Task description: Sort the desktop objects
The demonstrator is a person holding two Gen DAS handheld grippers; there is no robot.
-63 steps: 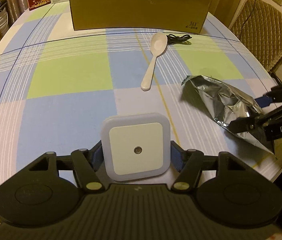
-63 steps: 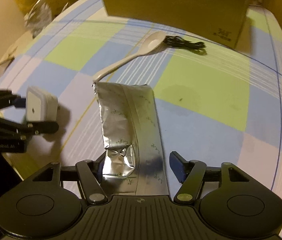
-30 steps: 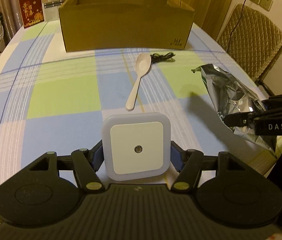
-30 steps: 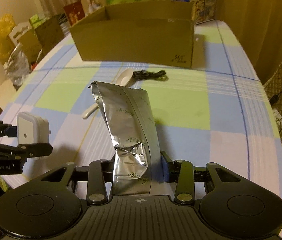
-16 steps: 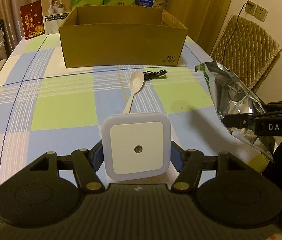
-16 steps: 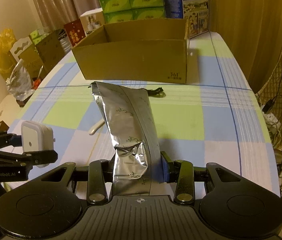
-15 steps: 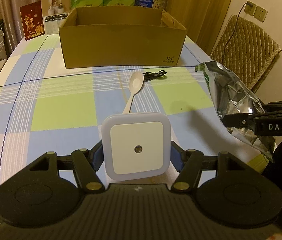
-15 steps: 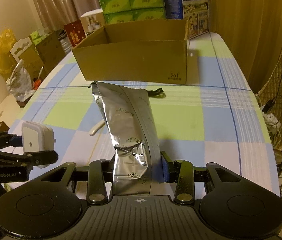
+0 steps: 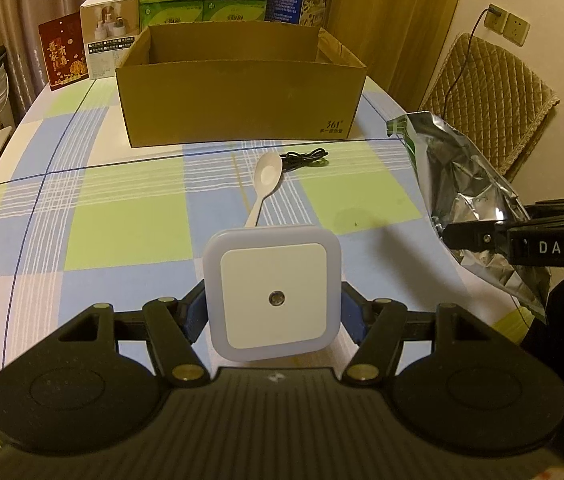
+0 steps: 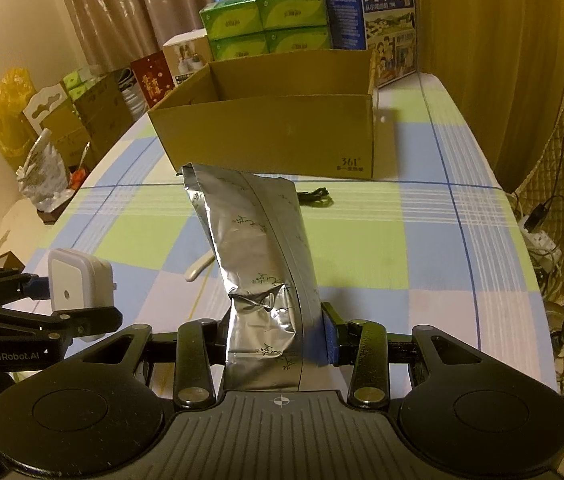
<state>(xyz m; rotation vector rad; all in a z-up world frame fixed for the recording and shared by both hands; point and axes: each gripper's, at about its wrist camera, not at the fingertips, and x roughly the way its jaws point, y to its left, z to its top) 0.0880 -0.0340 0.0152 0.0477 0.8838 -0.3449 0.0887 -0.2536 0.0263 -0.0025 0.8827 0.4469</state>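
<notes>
A white square night light (image 9: 273, 295) is clamped in my left gripper (image 9: 273, 312), lifted above the checked tablecloth; it also shows at the left of the right wrist view as the night light (image 10: 77, 285). My right gripper (image 10: 275, 338) is shut on a crumpled silver foil bag (image 10: 259, 264), which stands up from the jaws; the foil bag (image 9: 470, 196) appears at the right of the left wrist view. An open cardboard box (image 9: 241, 92) sits at the far side of the table. A white spoon (image 9: 265, 182) and a black cable (image 9: 308, 158) lie in front of the box.
Green tissue packs (image 10: 267, 20), a blue milk carton (image 10: 374, 12) and smaller boxes stand behind the cardboard box. A quilted chair (image 9: 486, 92) is past the table's right edge. Bags and cartons (image 10: 49, 128) crowd the floor at the left.
Both grippers have risen with their loads, so the night light and the foil bag sit higher over the table. The box and the things behind it have come further into view.
</notes>
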